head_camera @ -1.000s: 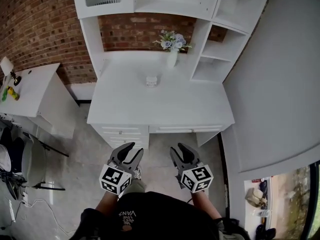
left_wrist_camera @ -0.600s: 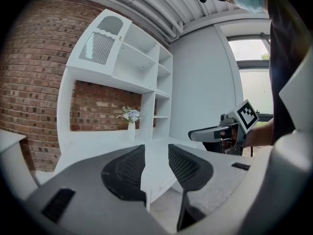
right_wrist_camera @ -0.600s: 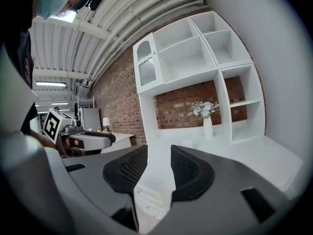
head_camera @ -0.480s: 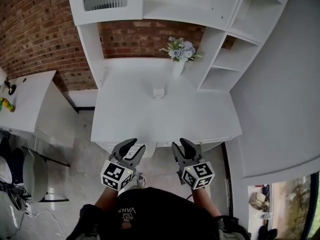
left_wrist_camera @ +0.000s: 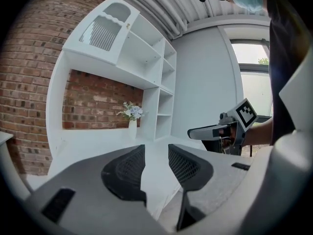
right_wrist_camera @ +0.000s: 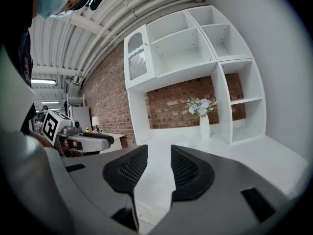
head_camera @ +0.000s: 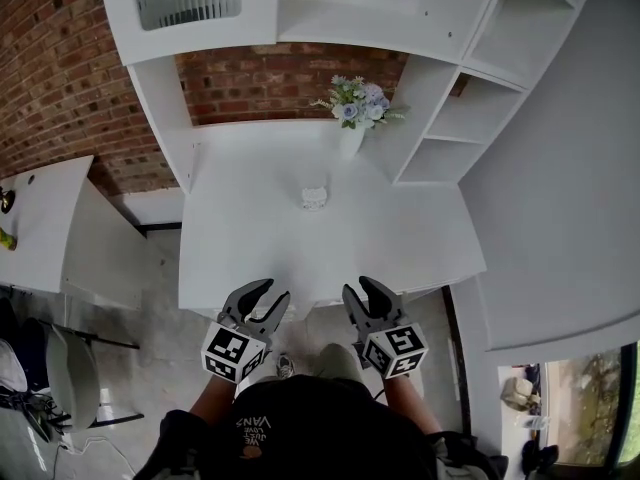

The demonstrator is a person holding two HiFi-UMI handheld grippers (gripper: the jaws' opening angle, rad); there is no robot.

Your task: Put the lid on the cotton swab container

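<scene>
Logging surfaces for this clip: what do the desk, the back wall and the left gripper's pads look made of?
Desk: smooth matte white, likely painted or laminated board.
Back wall: exposed red brick, mortar lines visible.
Left gripper pads: black with a fine grid texture, probably rubber or plastic.

We are viewing a white desk (head_camera: 250, 253) from above. A small cotton swab container (head_camera: 314, 198) is sitting near its middle. At 1 o'clock from the container, well apart and towards the back, a white vase (head_camera: 350, 142) is standing upright, holding pale flowers (head_camera: 358, 104).
</scene>
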